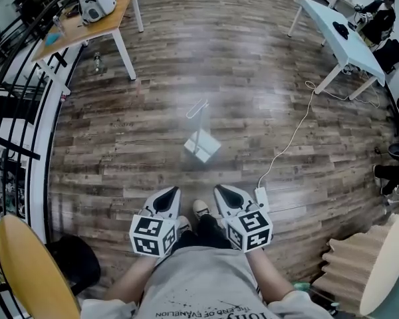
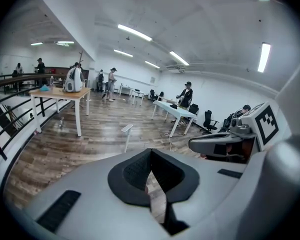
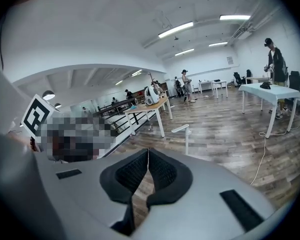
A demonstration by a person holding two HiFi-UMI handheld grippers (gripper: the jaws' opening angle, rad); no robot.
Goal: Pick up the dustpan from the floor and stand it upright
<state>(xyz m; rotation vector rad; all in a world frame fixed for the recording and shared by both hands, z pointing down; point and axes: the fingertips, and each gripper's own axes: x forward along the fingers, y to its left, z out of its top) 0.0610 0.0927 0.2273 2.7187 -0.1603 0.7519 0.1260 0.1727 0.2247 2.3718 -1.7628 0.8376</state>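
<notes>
The white dustpan (image 1: 201, 145) stands upright on the wooden floor ahead of me, its long handle (image 1: 197, 109) rising from the pan. The same dustpan appears as a thin post with a flat top in the left gripper view (image 2: 126, 130) and in the right gripper view (image 3: 182, 130), well beyond the jaws. My left gripper (image 1: 172, 191) (image 2: 150, 152) and right gripper (image 1: 220, 190) (image 3: 148, 151) hang side by side close to my body, above my shoes. Both are shut, tips touching, with nothing between them, and both are clear of the dustpan.
A wooden table (image 1: 86, 22) with a white device stands back left beside a black railing (image 1: 13, 115). A white table (image 1: 338, 34) stands back right, and a white cable (image 1: 289, 141) runs to a power strip (image 1: 261, 195). A yellow chair (image 1: 28, 271) and ribbed cardboard (image 1: 359, 264) flank me.
</notes>
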